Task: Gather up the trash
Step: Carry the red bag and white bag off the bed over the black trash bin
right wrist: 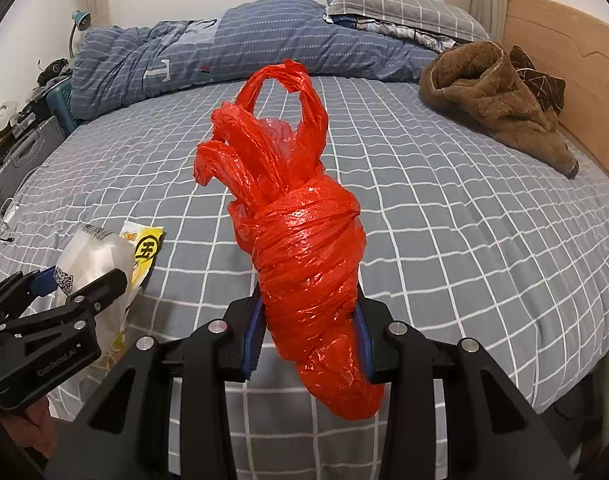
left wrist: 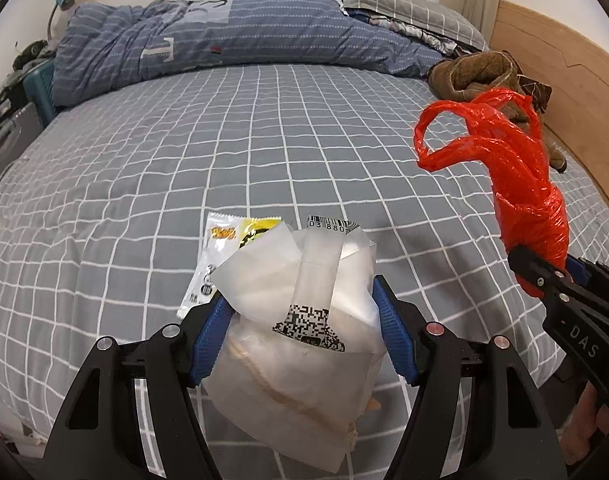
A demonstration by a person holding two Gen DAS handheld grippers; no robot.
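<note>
My left gripper (left wrist: 300, 316) is shut on a white translucent wrapper (left wrist: 300, 336) with a QR code, held above the near edge of the bed. A yellow and white snack packet (left wrist: 224, 256) sticks out behind the wrapper; whether the blue pads hold it too is hidden. My right gripper (right wrist: 308, 328) is shut on a twisted, knotted red plastic bag (right wrist: 300, 240) whose handles stick up. In the left wrist view the red bag (left wrist: 520, 168) and right gripper (left wrist: 548, 276) are at the right. In the right wrist view the left gripper (right wrist: 80, 280) with the wrapper (right wrist: 92, 256) is at the lower left.
The bed (left wrist: 264, 140) has a grey sheet with a white grid. A blue quilt (left wrist: 224, 36) and pillows (left wrist: 404, 4) lie along its far side. A brown fleece garment (right wrist: 500, 100) lies at the right by the wooden headboard (right wrist: 564, 64). Cluttered furniture (right wrist: 24, 144) stands at the left.
</note>
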